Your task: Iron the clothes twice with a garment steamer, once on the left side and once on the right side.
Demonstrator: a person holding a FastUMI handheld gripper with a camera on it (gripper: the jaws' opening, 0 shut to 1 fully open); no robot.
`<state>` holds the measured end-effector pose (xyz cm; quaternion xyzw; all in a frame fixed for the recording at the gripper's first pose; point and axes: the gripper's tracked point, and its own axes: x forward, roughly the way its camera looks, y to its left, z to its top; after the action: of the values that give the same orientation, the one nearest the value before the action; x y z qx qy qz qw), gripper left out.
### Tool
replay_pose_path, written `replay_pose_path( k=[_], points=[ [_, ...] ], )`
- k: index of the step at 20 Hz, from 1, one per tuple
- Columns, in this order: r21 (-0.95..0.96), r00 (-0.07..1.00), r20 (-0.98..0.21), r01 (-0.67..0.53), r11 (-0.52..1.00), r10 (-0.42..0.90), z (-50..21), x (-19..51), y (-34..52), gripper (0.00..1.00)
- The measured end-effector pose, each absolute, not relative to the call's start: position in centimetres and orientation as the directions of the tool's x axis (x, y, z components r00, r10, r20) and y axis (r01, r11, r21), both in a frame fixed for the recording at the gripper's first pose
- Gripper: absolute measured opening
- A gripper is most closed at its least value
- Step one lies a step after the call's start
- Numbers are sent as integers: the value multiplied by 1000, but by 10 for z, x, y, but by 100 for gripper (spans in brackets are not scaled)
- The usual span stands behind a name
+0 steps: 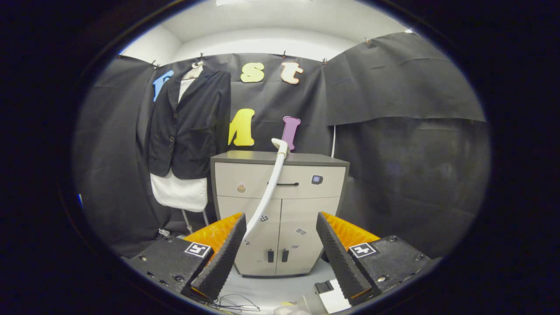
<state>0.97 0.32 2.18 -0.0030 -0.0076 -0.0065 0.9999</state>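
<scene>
With the gripper (280, 245) spread open and empty, the steamer hose (269, 188) is seen rising ahead atop the cabinet (306, 205), the hanging jacket (188, 127) beyond-left.

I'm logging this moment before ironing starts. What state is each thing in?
claw: open, holding nothing.
jacket: hanging on the wall, left of the cabinet, over a white garment.
hose: draped from the cabinet top down its front.
cabinet: drawer and doors closed.

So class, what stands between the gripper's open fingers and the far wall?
In the gripper view, a cabinet stands beyond the open gripper, with a white hose hanging from its top. The jacket hangs beside it.
</scene>
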Motion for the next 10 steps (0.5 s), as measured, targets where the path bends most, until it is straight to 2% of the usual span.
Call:
replay_pose_path(
  k=[10],
  points=[
    [29, 999, 54, -7, 1000, 6, 90, 69, -43, 100]
  ],
)
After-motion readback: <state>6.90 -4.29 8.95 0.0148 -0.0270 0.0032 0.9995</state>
